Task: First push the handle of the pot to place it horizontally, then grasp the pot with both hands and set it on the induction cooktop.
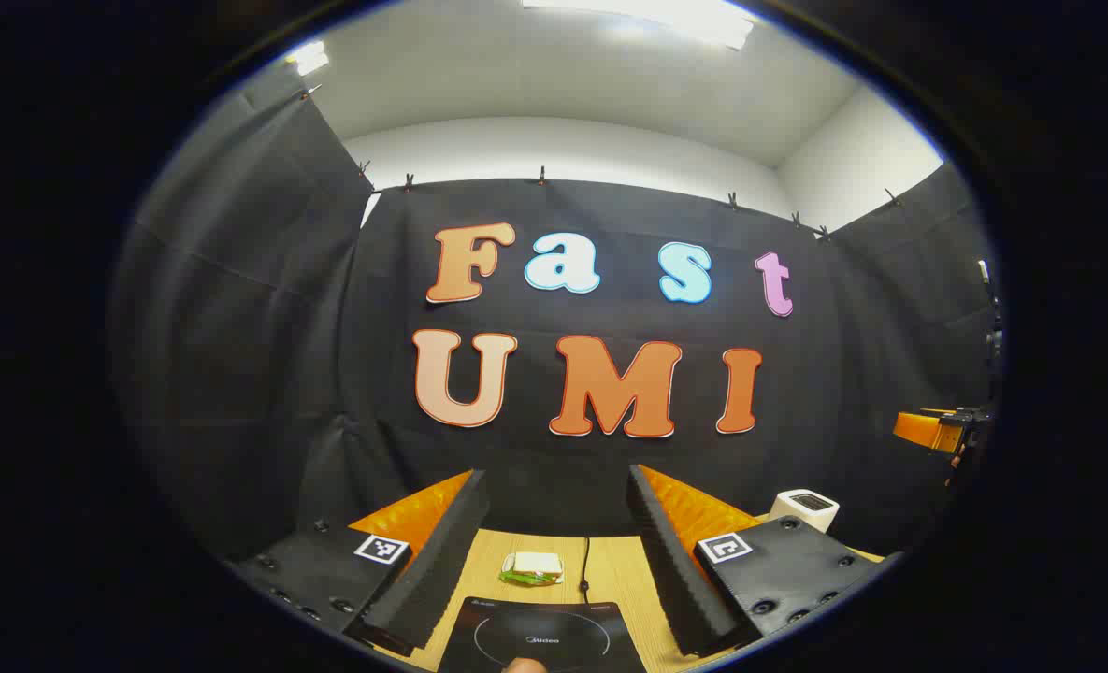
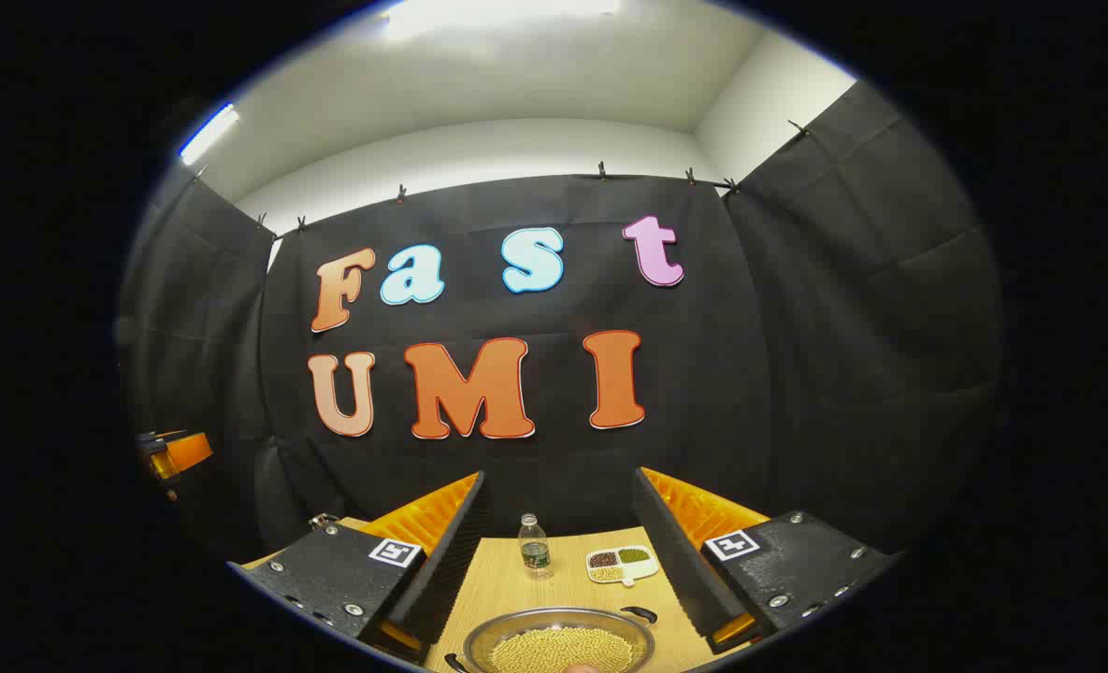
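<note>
The left tool (image 1: 558,551) hovers above the wooden tabletop (image 1: 610,570) with its 2 fingers spread wide and nothing between them; directly below and ahead lies the black induction cooktop (image 1: 542,637), with a sandwich (image 1: 532,567) just beyond it and a white appliance (image 1: 803,509) off to the side. The right tool (image 2: 558,551) is likewise released and empty; the pot (image 2: 558,645) sits below it on the tabletop, full of pale beans, with 1 dark handle (image 2: 640,614) showing at its rim near the right finger and another dark tip at the lower left edge. A water bottle (image 2: 534,545) and a divided dish of grains (image 2: 622,565) stand farther back, well apart from the pot.

Judged from here, the handle push has not begun. The main risk is the loose fill: a hard or off-centre shove could spin the whole pot or slosh beans over the rim; in the 2-handed lift, uneven height between the tools would tilt it and spill; a wide swing might clip the bottle.
</note>
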Available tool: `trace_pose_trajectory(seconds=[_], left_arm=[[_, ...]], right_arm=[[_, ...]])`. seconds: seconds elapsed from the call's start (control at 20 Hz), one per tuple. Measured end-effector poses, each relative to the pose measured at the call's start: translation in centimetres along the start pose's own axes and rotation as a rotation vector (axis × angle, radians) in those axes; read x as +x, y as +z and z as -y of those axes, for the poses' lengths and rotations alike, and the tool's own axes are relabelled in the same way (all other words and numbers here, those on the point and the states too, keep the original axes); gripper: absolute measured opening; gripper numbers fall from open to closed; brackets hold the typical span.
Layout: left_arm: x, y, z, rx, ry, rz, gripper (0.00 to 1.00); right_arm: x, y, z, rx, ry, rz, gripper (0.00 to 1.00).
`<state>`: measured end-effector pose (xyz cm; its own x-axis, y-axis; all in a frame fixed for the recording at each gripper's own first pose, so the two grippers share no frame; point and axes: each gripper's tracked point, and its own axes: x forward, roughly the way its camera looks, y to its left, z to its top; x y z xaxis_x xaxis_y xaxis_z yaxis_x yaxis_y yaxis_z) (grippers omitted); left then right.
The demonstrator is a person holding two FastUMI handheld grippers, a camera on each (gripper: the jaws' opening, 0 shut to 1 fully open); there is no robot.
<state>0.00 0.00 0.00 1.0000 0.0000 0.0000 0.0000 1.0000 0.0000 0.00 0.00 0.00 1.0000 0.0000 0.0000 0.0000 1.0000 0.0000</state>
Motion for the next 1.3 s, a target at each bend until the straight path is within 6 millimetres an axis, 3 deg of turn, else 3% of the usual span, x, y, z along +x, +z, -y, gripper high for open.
trace_pose_trajectory(seconds=[0.25, 0.65, 0.85, 0.9, 1.0, 1.3], left_arm=[[0.1, 0.1, -0.9, 0.005, 0.020, 0.000, 0.97], [-0.3, -0.2, -0.7, -0.003, 0.021, -0.006, 0.97], [-0.5, -0.4, -0.6, -0.003, 0.019, -0.007, 0.98], [-0.5, -0.5, -0.5, -0.002, 0.020, -0.009, 0.98], [-0.6, -0.5, -0.8, -0.001, 0.025, -0.011, 0.97], [-1.2, -0.7, -1.2, 0.007, 0.033, -0.004, 0.98]], right_arm=[[-0.1, -0.4, -0.6, -0.024, 0.010, -0.012, 0.95], [-1.1, -1.0, -0.8, -0.035, 0.036, -0.020, 0.95], [-1.1, -2.1, -0.8, -0.038, 0.042, -0.038, 0.95], [-1.1, -2.5, -0.8, -0.040, 0.042, -0.045, 1.00], [-1.2, -3.4, -0.6, -0.039, 0.038, -0.060, 1.00], [-1.5, -6.0, -1.4, -0.041, 0.071, -0.090, 0.74]])
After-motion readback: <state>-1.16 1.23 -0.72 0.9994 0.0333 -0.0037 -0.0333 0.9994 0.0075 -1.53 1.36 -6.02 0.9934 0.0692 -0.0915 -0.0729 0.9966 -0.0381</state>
